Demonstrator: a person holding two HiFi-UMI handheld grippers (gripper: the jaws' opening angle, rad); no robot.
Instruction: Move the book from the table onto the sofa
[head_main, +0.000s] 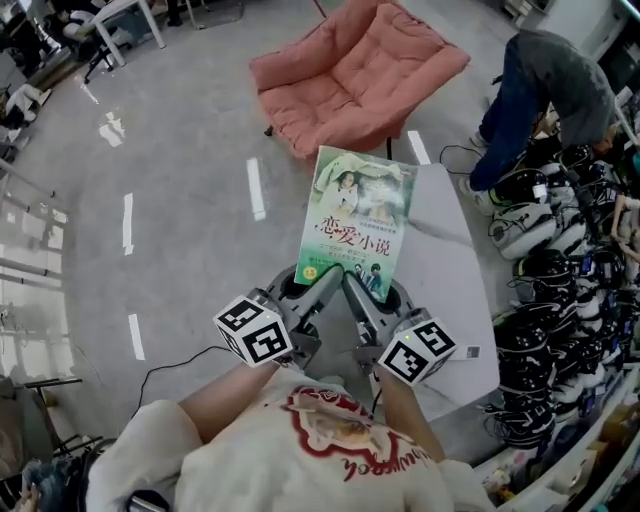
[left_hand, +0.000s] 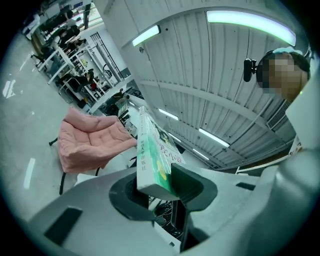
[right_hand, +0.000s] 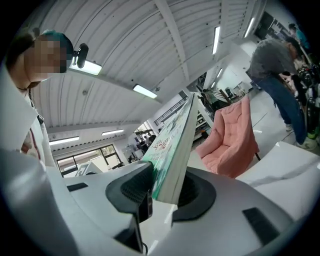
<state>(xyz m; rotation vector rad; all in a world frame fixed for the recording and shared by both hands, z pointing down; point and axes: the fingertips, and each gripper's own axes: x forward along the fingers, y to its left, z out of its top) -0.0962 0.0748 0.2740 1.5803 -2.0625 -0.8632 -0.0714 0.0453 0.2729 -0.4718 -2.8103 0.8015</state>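
A green-covered book (head_main: 358, 222) is held up in the air, flat, cover up, by both grippers at its near edge. My left gripper (head_main: 322, 283) is shut on its near left corner; in the left gripper view the book (left_hand: 152, 155) stands between the two dark pads. My right gripper (head_main: 350, 285) is shut on the near right part, and the book (right_hand: 174, 150) is pinched the same way there. The pink sofa (head_main: 355, 72) lies ahead, beyond the book's far edge. It also shows as the sofa (left_hand: 87, 142) and the sofa (right_hand: 231, 136).
A white table (head_main: 455, 290) is under and right of the book. A bent-over person (head_main: 548, 95) stands at the far right beside racks of dark gear (head_main: 560, 300). Grey floor lies to the left, with desks and chairs at the far left corner.
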